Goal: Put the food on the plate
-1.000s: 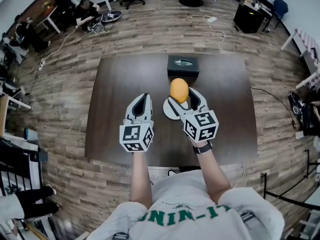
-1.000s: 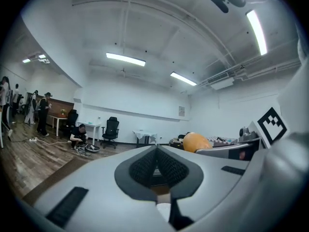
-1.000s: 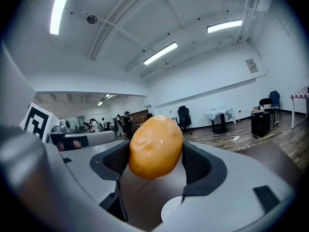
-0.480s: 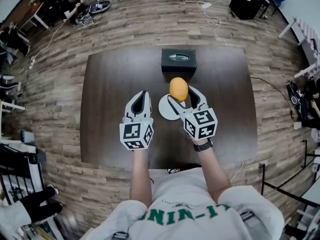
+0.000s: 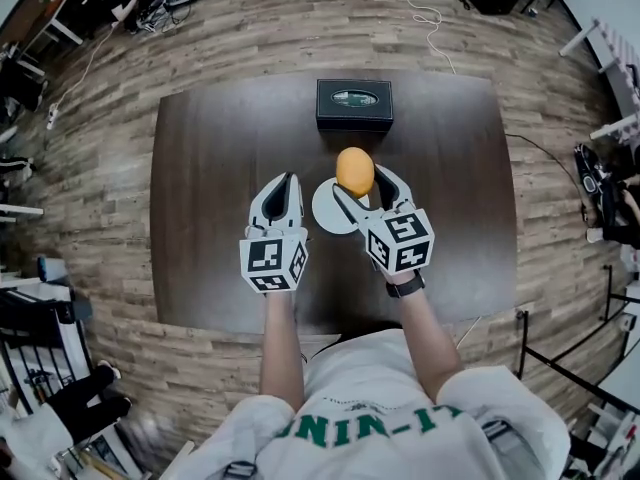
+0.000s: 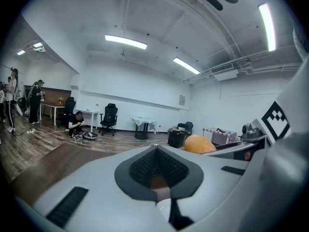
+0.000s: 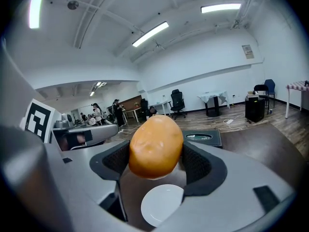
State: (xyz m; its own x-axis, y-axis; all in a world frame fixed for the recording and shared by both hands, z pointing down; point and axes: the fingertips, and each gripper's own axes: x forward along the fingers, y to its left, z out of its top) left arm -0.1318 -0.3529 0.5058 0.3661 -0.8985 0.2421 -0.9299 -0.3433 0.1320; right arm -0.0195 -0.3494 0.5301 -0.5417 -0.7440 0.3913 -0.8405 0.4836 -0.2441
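Observation:
My right gripper [image 5: 357, 179] is shut on an orange-yellow potato [image 5: 355, 171], holding it in the air above the far part of a small white plate [image 5: 330, 211] on the dark table. In the right gripper view the potato [image 7: 154, 146] fills the gap between both pads, with the plate [image 7: 161, 206] below it. My left gripper [image 5: 281, 190] hovers left of the plate with its jaws shut and nothing in them. From the left gripper view the potato [image 6: 200, 144] shows off to the right.
A black box [image 5: 354, 105] with a green label stands at the far middle of the dark brown table [image 5: 200, 198]. Wooden floor surrounds the table; chairs, cables and seated people are far off at the back.
Both grippers and the potato keep their pose relative to each other; the head view has shifted, so the table and box appear slightly nearer and lower in the picture.

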